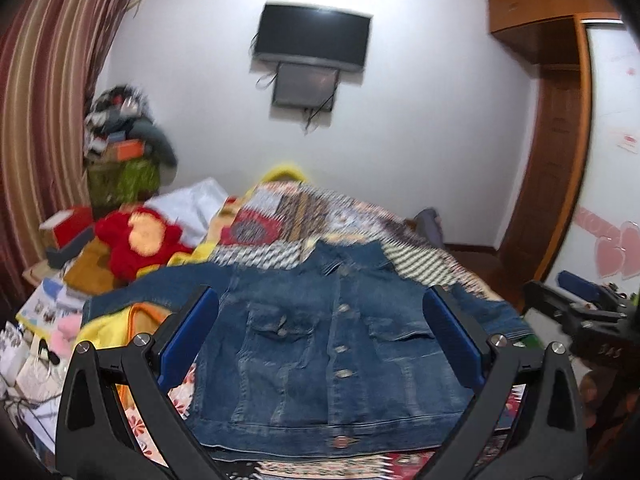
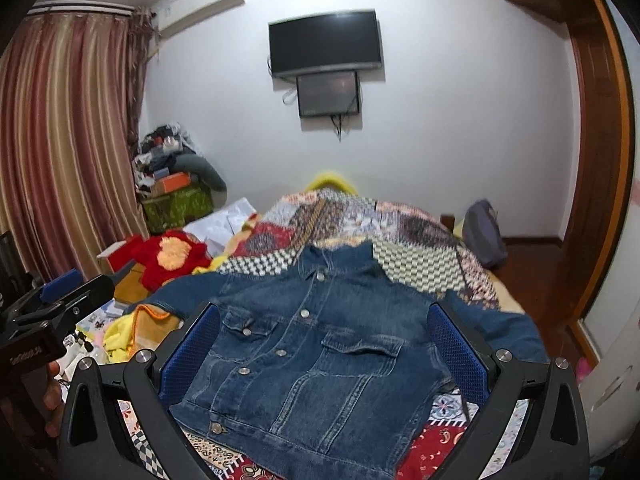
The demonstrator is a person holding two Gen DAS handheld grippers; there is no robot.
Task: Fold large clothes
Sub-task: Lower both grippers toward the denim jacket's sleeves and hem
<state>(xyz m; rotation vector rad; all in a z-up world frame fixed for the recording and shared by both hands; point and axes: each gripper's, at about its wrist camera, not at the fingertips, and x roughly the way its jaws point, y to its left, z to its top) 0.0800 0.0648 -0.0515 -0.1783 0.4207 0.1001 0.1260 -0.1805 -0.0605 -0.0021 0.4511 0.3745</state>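
Note:
A blue denim jacket [image 1: 332, 344] lies flat, front up and buttoned, on the patterned bedspread [image 1: 280, 216], collar pointing away, both sleeves spread sideways. My left gripper [image 1: 320, 312] hovers over its lower half, open, blue pads wide apart with nothing between them. In the right wrist view the same jacket [image 2: 320, 344] lies below my right gripper [image 2: 324, 320], also open and empty. Each gripper shows in the other's view: the right gripper [image 1: 580, 304] at the far right edge, the left gripper [image 2: 60, 300] at the far left, a hand under it.
A red plush toy [image 1: 140, 240] and yellow cloth [image 1: 116, 328] lie left of the jacket, with boxes and clutter beside the bed. Striped curtains [image 2: 60, 140] hang at left. A wall television [image 2: 324, 44] faces me. A wooden door frame [image 2: 600, 160] stands at right.

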